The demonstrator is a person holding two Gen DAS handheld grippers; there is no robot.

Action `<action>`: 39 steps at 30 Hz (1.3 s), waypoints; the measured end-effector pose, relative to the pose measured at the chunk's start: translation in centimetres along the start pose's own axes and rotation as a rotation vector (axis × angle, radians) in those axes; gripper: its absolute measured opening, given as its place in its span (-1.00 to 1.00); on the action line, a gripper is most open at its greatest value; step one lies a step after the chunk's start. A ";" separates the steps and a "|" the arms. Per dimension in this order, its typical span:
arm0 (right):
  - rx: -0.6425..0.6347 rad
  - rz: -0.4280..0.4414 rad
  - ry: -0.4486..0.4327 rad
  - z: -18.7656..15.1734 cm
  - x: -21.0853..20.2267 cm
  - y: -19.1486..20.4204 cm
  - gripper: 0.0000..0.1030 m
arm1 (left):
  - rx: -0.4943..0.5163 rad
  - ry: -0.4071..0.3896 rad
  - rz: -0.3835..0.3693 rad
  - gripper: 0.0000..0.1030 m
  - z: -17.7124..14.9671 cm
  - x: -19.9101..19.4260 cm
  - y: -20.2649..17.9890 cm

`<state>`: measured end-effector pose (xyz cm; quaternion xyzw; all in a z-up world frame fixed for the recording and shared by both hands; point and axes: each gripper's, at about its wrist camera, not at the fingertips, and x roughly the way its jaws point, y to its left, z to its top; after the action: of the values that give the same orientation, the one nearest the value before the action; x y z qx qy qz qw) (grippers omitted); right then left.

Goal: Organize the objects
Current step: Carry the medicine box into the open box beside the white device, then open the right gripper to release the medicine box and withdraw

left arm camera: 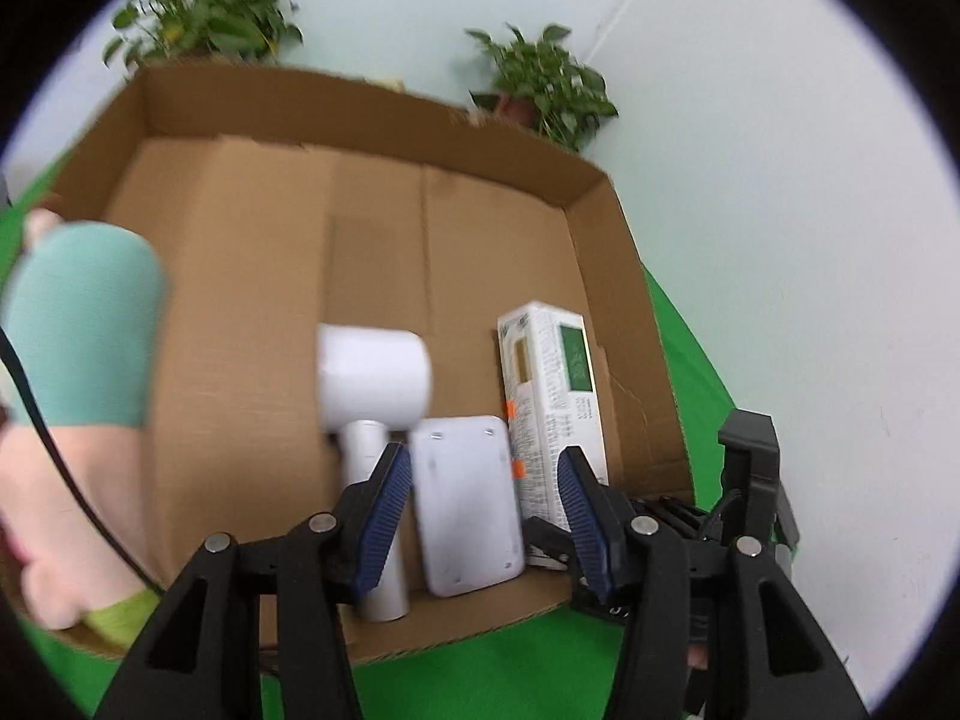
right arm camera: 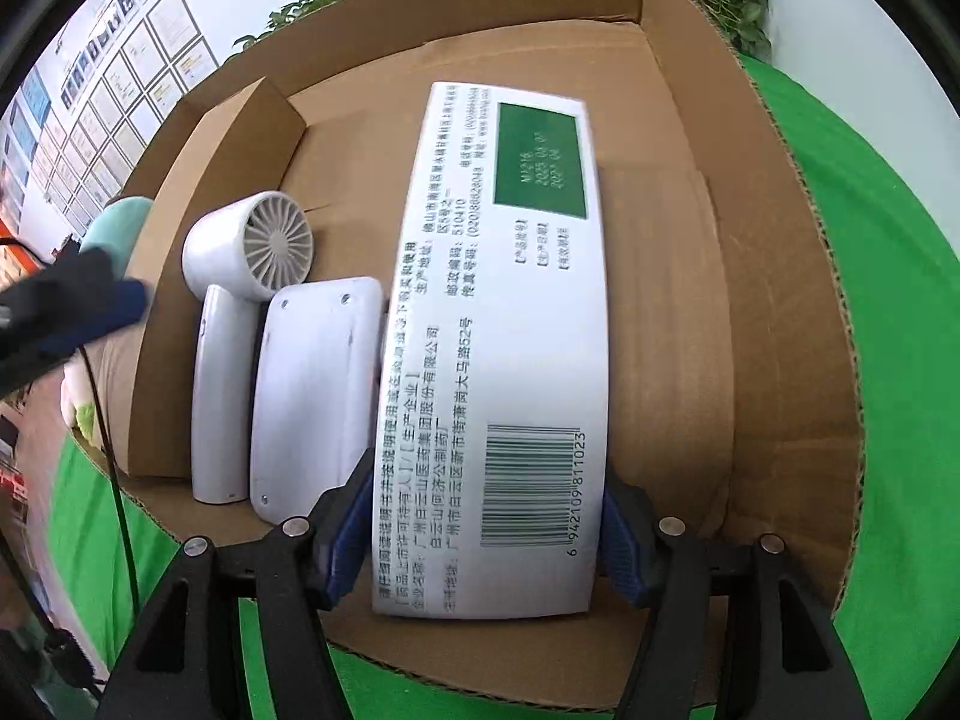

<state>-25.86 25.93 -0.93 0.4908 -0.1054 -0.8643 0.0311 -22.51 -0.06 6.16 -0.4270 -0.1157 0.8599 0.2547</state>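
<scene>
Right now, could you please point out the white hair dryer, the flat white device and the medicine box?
white hair dryer (right arm camera: 277,247): right wrist view, rear grille.
flat white device (right arm camera: 312,384): right wrist view, flat back.
medicine box (right arm camera: 510,312): right wrist view, printed face.

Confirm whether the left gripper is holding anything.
No. The left gripper hangs open above the cardboard box, its blue pads clear of the white pack below.

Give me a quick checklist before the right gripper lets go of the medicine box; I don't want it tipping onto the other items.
1. Right gripper shut on medicine box: ok.
2. Box inside the cardboard tray: ok.
3. Box resting on tray floor: cannot tell.
4. Box beside the white flat device, not on it: ok.
5. Hair dryer apart from the box: ok.
6. Left gripper open, holding nothing: ok.
</scene>
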 end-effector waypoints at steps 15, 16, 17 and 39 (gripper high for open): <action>-0.163 -0.112 -0.424 -4.8 -5.9 5.7 0.99 | 0.200 -0.364 0.408 0.56 -1.3 -4.8 1.4; -0.171 -0.126 -0.454 -5.5 -6.2 6.3 0.99 | 0.191 -0.371 0.436 0.57 -2.1 -3.6 1.7; -0.171 -0.133 -0.467 -5.9 -6.2 6.7 0.99 | 0.175 -0.385 0.462 0.56 -2.7 -3.2 1.9; -0.118 -0.176 -0.434 -6.5 -3.1 6.4 1.00 | 0.250 -0.303 0.642 0.99 -3.5 3.9 0.9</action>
<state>-19.06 19.23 -0.18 0.2983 -0.0155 -0.9536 -0.0391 -22.03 1.16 1.06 -0.2749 0.0937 0.9569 0.0022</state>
